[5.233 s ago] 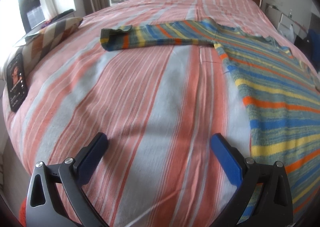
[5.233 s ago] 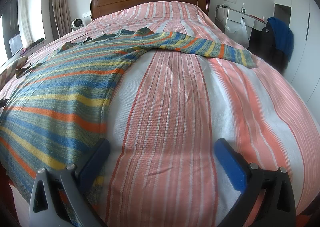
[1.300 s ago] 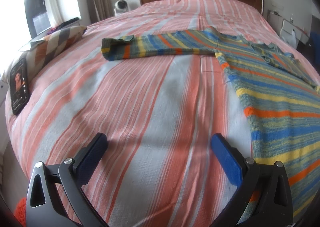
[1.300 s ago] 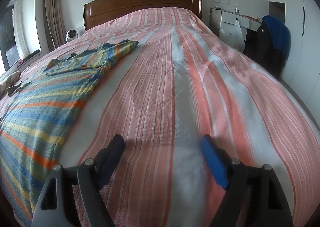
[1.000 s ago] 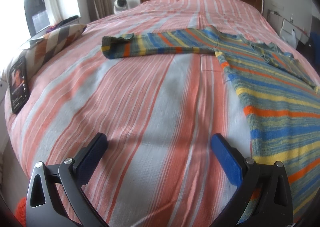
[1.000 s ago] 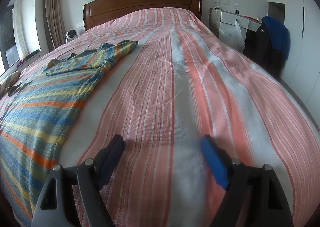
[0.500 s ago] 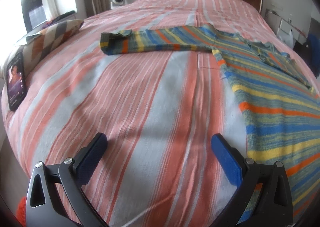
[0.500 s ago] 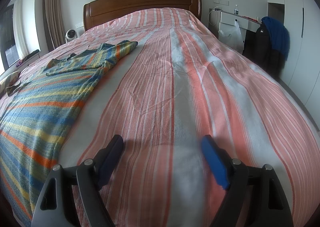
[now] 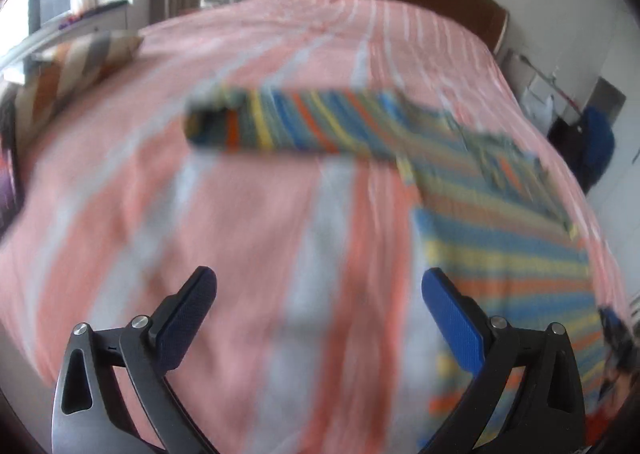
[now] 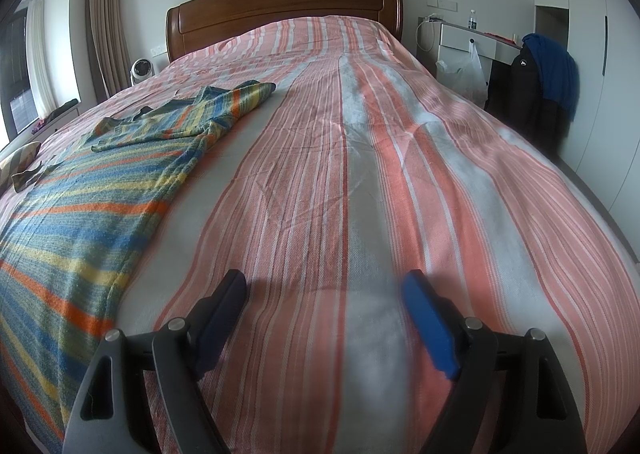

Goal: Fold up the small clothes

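A striped blue, yellow and orange knit sweater [image 9: 500, 238] lies flat on the pink striped bed [image 9: 248, 213]. Its left sleeve [image 9: 288, 127] stretches out sideways ahead of my left gripper [image 9: 318, 286], which is open and empty above the bedspread; this view is motion-blurred. In the right wrist view the sweater [image 10: 84, 213] lies at the left, with its right sleeve [image 10: 192, 115] folded in over the chest. My right gripper [image 10: 324, 286] is open and empty over bare bedspread [image 10: 360, 173], to the right of the sweater.
A wooden headboard [image 10: 288, 13] stands at the far end. A striped pillow [image 9: 68, 65] lies at the bed's left edge. A small fan [image 10: 140, 69] stands left of the headboard. A nightstand with a plastic bag [image 10: 464, 53] and a chair with dark jackets [image 10: 536, 73] stand at the right.
My left gripper has swung forward and closer to the outstretched left sleeve, blurring its view. My right gripper has stayed still. Earlier, the right sleeve was folded in over the sweater.
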Available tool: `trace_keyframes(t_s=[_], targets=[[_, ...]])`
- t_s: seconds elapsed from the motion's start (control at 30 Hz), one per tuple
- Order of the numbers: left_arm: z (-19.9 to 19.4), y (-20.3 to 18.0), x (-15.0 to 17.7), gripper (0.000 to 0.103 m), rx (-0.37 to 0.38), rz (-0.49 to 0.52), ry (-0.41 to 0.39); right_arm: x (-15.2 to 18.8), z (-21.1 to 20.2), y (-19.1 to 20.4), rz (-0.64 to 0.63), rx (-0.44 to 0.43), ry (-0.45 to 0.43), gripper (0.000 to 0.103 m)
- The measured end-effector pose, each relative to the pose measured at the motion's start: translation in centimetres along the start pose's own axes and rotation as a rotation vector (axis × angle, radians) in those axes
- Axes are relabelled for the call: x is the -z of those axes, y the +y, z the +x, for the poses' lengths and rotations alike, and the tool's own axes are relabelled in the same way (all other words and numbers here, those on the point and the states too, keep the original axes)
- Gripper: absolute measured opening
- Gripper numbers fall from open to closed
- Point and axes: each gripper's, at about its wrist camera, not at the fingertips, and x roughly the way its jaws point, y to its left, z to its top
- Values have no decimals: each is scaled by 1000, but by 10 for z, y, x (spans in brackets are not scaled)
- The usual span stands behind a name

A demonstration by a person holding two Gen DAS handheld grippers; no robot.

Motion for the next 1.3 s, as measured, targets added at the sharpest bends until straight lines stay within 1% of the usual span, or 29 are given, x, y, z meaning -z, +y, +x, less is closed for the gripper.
trace_keyframes(t_s=[0.07, 0.1, 0.13, 0.2, 0.23, 0.27, 0.3, 0.33, 0.37, 0.4, 0.47, 0.5, 0.6, 0.63, 0.67, 0.77, 0.87, 0.9, 0.97, 1.07, 1.13, 1.3], targets=[[13, 14, -37, 102, -37, 7, -20, 0, 0, 0, 0, -1, 0, 81], [25, 21, -51, 102, -60, 6, -9, 0, -1, 0, 0, 0, 0, 81], [47, 34, -70, 102, -112, -6, 21, 0, -1, 0, 0, 1, 0, 81], [79, 53, -87, 102, -194, -39, 61, 0, -1, 0, 0, 1, 0, 81], [100, 68, -95, 98, -269, -69, 92, 0, -1, 0, -1, 2, 0, 81], [108, 80, -97, 93, -320, -102, 103, 0, -1, 0, -1, 3, 0, 81], [111, 94, -99, 84, -356, -161, 95, 0, -1, 0, -2, 6, 0, 81], [107, 109, -100, 84, -364, -242, 65, 0, -2, -1, -2, 9, 0, 81], [98, 124, -97, 85, -352, -336, 28, 1, -2, -1, -3, 12, 0, 81], [87, 138, -92, 85, -313, -428, -12, 1, -2, -1, -3, 12, 0, 81], [72, 150, -86, 86, -258, -497, -47, 1, -2, -2, -1, 9, -1, 81], [67, 152, -84, 87, -243, -495, -48, 1, -2, -3, 1, 5, -2, 82], [52, 146, -74, 88, -189, -444, -33, 1, -2, -3, 4, 0, -4, 82], [47, 141, -68, 90, -151, -431, -29, 1, -2, -3, 4, -1, -4, 82], [41, 133, -59, 91, -111, -417, -24, 1, -2, -3, 5, -1, -5, 82], [23, 101, -23, 94, -30, -379, 0, 1, -2, -3, 4, -1, -5, 82], [6, 69, 16, 96, 25, -366, 7, 1, -2, -3, 4, -2, -5, 82], [2, 62, 28, 97, 32, -360, 5, 0, -2, -4, 5, -3, -6, 82], [-6, 43, 50, 97, 2, -312, -8, 0, -2, -3, 5, -3, -7, 82], [-4, 25, 52, 98, -59, -211, -1, 1, -2, -3, 6, -4, -7, 82], [-3, 21, 52, 98, -73, -165, 3, 1, -2, -3, 5, -3, -7, 82], [-4, 24, 53, 98, -48, -184, -12, 1, -2, -3, 4, -1, -7, 82]])
